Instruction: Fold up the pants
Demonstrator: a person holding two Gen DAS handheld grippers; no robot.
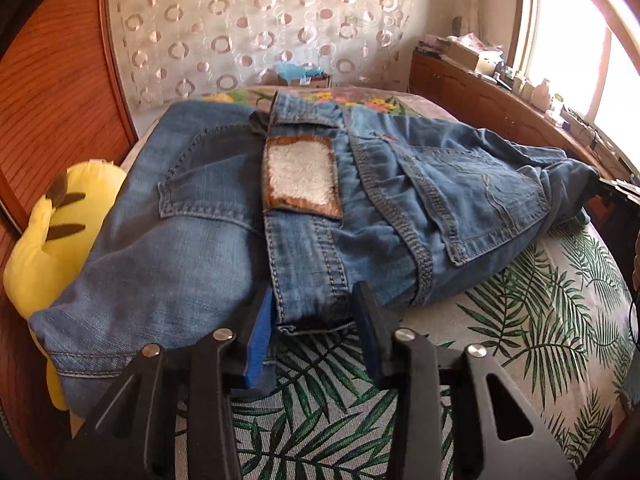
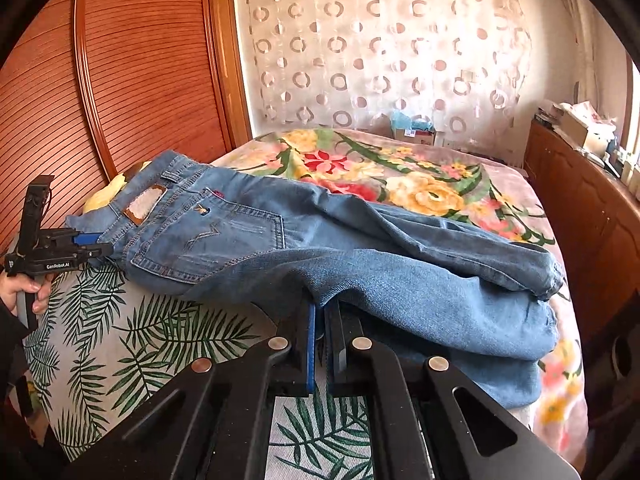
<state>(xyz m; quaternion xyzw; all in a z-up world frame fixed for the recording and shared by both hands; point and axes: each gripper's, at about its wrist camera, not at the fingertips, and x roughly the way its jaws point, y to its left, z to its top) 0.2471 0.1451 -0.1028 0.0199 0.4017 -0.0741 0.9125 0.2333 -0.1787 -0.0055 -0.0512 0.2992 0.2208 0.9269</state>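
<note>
Blue jeans (image 1: 224, 216) lie on the bed, back side up, with a worn leather waist patch (image 1: 300, 174). My left gripper (image 1: 316, 300) is open, its fingers on either side of the waistband's near edge. In the right wrist view the jeans (image 2: 360, 256) stretch from the waist at the left to the leg ends at the right. My right gripper (image 2: 320, 312) is shut on the near edge of a jeans leg. The left gripper (image 2: 96, 244) shows there at the waistband, held by a hand.
The bed has a palm-leaf sheet (image 2: 152, 340) and a floral blanket (image 2: 400, 176). A yellow plush toy (image 1: 52, 224) lies under the jeans at the left. A wooden slatted wardrobe (image 2: 120, 80) stands left, a cluttered wooden cabinet (image 1: 500, 100) right.
</note>
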